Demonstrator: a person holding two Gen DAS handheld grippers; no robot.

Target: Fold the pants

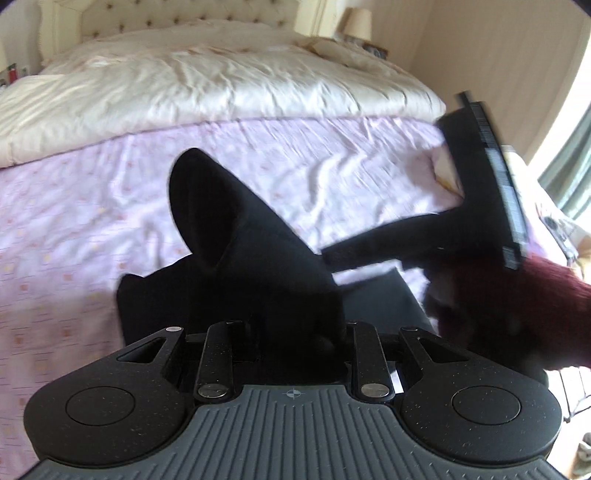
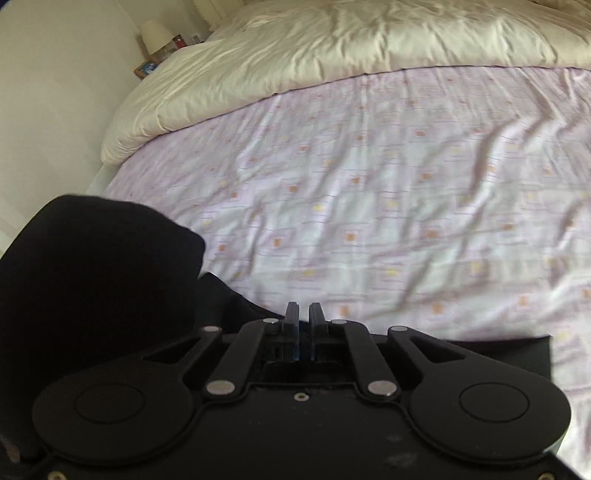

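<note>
The black pants (image 1: 258,236) hang bunched over the lilac patterned bed sheet (image 1: 92,221). My left gripper (image 1: 293,332) is shut on the pants, whose cloth rises from between the jaws and hides the fingertips. The right gripper's body (image 1: 487,177) shows at the right of the left wrist view, with a strip of black cloth stretched toward it. In the right wrist view my right gripper (image 2: 303,314) has its fingers nearly together with a thin gap; black pants cloth (image 2: 92,280) lies at the left and under the gripper. Whether cloth is pinched there is unclear.
A cream duvet (image 1: 203,81) covers the far half of the bed, with a tufted headboard (image 1: 166,14) behind. A lamp (image 1: 358,22) stands on a nightstand by the wall. A dark red sleeve (image 1: 546,291) is at the right. A window (image 1: 569,158) is at the far right.
</note>
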